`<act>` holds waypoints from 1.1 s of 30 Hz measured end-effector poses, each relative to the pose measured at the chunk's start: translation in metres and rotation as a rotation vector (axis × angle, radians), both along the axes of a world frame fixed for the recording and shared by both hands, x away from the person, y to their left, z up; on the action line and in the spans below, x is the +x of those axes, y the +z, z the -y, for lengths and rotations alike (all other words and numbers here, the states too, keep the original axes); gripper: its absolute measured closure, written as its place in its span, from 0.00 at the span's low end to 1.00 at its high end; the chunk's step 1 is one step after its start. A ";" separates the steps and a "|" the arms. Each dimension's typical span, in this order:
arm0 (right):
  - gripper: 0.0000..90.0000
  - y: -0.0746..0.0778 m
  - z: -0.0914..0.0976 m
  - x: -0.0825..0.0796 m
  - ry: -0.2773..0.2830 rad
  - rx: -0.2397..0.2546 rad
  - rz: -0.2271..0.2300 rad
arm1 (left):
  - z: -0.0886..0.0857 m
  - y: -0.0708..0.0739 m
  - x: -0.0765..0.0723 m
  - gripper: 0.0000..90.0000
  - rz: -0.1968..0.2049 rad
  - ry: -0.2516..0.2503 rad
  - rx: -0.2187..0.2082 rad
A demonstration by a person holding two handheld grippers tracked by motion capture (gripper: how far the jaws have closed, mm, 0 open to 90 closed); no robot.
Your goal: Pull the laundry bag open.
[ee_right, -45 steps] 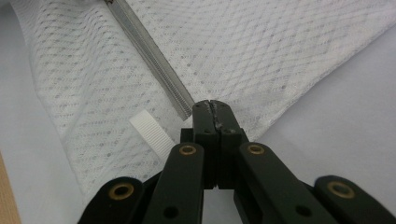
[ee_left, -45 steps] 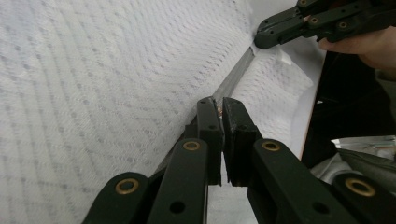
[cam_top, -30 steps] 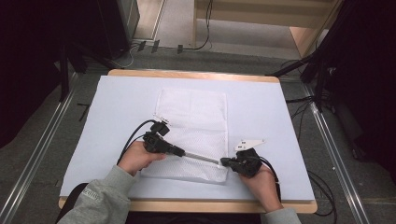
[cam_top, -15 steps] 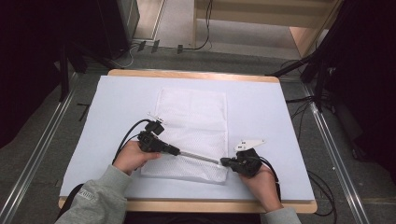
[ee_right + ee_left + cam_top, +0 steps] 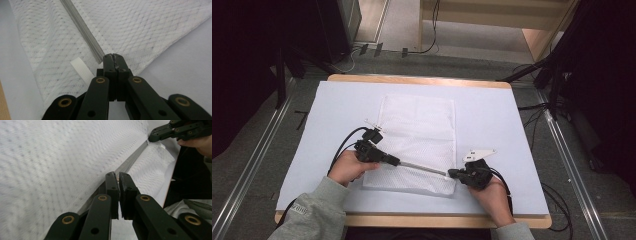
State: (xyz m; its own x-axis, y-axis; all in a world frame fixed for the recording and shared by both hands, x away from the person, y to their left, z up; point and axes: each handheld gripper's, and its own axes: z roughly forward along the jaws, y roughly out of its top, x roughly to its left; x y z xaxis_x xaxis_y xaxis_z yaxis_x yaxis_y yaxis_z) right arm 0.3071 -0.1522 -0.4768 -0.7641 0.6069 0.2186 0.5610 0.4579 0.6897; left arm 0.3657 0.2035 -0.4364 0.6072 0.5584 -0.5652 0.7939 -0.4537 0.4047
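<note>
White mesh, a flat laundry-style bag, is lying in the middle of the pale tabletop, and everything else here is arranging itself around its grey zipper, which is running across the bag near the edge closest to the person.

The right gripper is sitting at the zipper's right end, at the bag's near right corner. Its jaws are pressed together with no gap showing, and in the right gripper view they are pinching the mesh right where the zipper tape is ending, just beside a small white ribbed tab. That grip is probably working as an anchor, keeping the zipper line taut so the bag is not bunching when the other end is being pulled.

The left gripper is resting on the same zipper, toward its left end, well apart from the right one. In the left gripper view its jaws are standing almost closed, with only a narrow slit between them, and a small brass-coloured piece is peeking out there, most likely the zipper's pull. So this gripper is seemingly holding the pull, ready to be drawing it along the zipper toward or away from the anchored corner.

Both hands are lying low on the tabletop on either side of the zipper.
</note>
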 end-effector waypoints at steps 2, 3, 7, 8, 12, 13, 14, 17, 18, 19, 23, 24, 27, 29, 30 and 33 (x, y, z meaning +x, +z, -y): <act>1.00 0.000 0.000 0.000 0.000 -0.002 0.001 | -0.002 0.001 -0.001 0.98 0.008 0.004 0.008; 1.00 0.000 0.000 0.000 -0.002 -0.003 0.000 | -0.003 0.001 -0.001 0.98 0.008 -0.002 0.003; 1.00 0.000 0.000 0.000 -0.003 -0.001 -0.001 | -0.007 0.002 -0.002 0.98 0.019 0.000 0.016; 1.00 0.000 0.000 0.000 -0.002 -0.001 -0.002 | -0.009 0.002 -0.002 0.98 0.011 0.003 0.013; 1.00 0.000 0.000 0.000 -0.002 0.002 -0.003 | -0.014 0.003 -0.003 0.98 0.018 0.016 0.017; 1.00 0.000 0.000 0.000 0.000 0.001 -0.001 | -0.015 0.003 -0.002 0.98 0.011 0.012 0.008; 1.00 0.000 0.000 0.000 0.000 -0.001 -0.001 | -0.016 0.003 -0.002 0.98 0.020 0.017 0.013; 1.00 0.000 0.000 0.000 0.005 -0.008 0.004 | -0.018 0.004 -0.003 0.98 0.025 0.025 0.013; 1.00 0.000 0.000 0.000 0.006 -0.007 0.003 | -0.018 0.004 -0.002 0.98 0.015 0.018 0.009; 1.00 0.000 0.000 0.000 0.006 -0.009 0.003 | -0.019 0.004 -0.003 0.98 0.020 0.023 0.014; 1.00 0.001 -0.001 0.000 0.013 -0.012 0.008 | -0.024 0.004 -0.004 0.98 0.004 0.030 0.003; 1.00 0.001 -0.001 0.000 0.014 -0.012 0.008 | -0.025 0.004 -0.005 0.98 0.014 0.032 0.018; 1.00 0.002 -0.001 0.001 0.018 -0.022 0.006 | -0.031 0.005 -0.006 0.98 0.015 0.044 0.014; 1.00 0.002 -0.001 0.001 0.019 -0.024 0.008 | -0.034 0.004 -0.007 0.98 0.008 0.049 0.006; 1.00 0.002 -0.002 0.001 0.021 -0.025 0.005 | -0.036 0.004 -0.007 0.98 0.002 0.055 0.012; 1.00 0.002 -0.001 0.002 0.024 -0.026 -0.002 | -0.041 0.003 -0.007 0.98 -0.021 0.061 -0.003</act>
